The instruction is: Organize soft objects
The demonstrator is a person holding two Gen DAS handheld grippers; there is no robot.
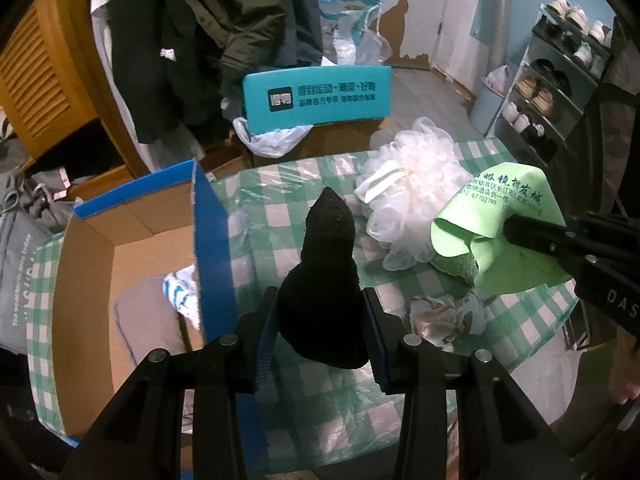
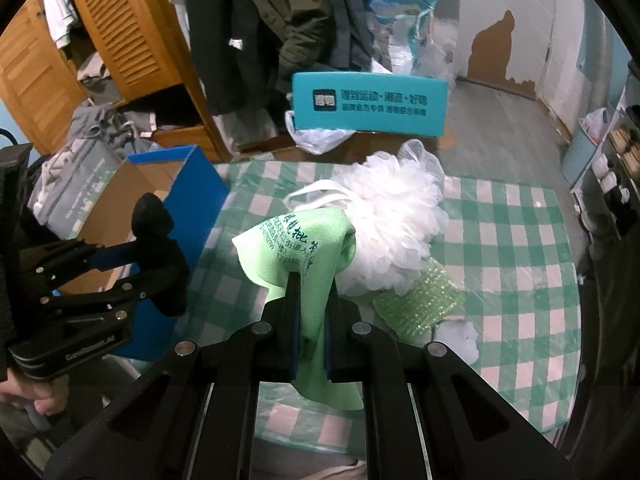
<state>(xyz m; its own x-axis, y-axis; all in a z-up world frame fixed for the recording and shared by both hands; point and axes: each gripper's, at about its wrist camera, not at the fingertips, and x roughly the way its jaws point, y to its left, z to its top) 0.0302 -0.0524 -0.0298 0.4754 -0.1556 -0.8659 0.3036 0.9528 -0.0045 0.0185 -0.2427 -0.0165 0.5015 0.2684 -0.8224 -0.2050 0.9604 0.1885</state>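
The left tool is clenched on a black sock, its pads pressing the sock's lower part from both sides; the sock's bottom end hangs behind the fingers and its toe points up toward the far side of the desk. In the right wrist view this sock shows only as a dark lump at the left edge, partly behind the left tool's frame. The right tool is clenched on a light green cloth with printed characters; the cloth drapes over and between the fingers, and its lower corner hangs below them, covering part of the desk with its green-and-white check cover.

A white mesh bath puff lies on the desk, half hidden by the green cloth in the right wrist view. Just beside it lies a green scrubbing sponge, mostly hidden under the cloth in the left wrist view. A crumpled patterned piece lies nearer; what it is I cannot tell.

At the desk's left stands an open cardboard box with blue outer walls; inside lies a white-and-blue striped item, cut off by the box wall. Beyond the desk stand a teal box, hanging dark jackets and a shoe rack.
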